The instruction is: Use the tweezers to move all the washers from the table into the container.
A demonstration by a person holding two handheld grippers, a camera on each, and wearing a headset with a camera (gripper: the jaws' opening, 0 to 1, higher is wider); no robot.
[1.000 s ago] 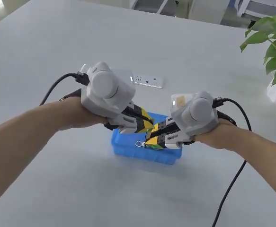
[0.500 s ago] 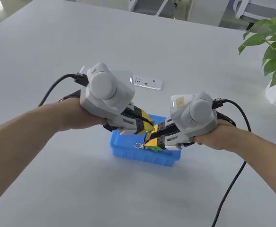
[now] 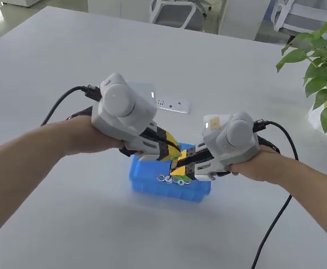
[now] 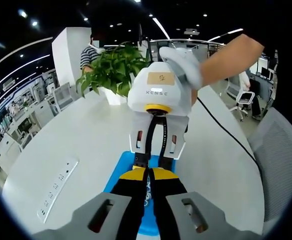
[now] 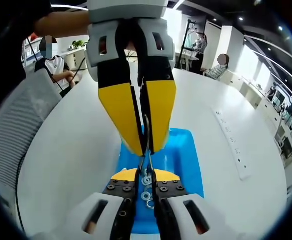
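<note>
Gripper L [image 3: 174,150] clamps tweezers [image 5: 146,145], gripper R [image 3: 179,167] near-shut, tip-to-tip, both angled down over container [image 3: 152,189].

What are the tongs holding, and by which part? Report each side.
Left tongs: tweezers, pinched partway along the arms, tips toward the washers in the container. Right tongs: cannot tell.

left tool [image 4: 150,174]: yellow-tipped jaws drawn close, thin slit between | right tool [image 4: 154,160]: white body facing it, tip to tip, gripped by a hand [image 4: 186,62] from upper right | blue container [image 4: 119,169]: under both tips, on white table [image 4: 85,135] | washers [image 4: 147,195]: small rings in the slit | power strip [image 4: 58,187]: left | plant [image 4: 113,67]: behind
</note>
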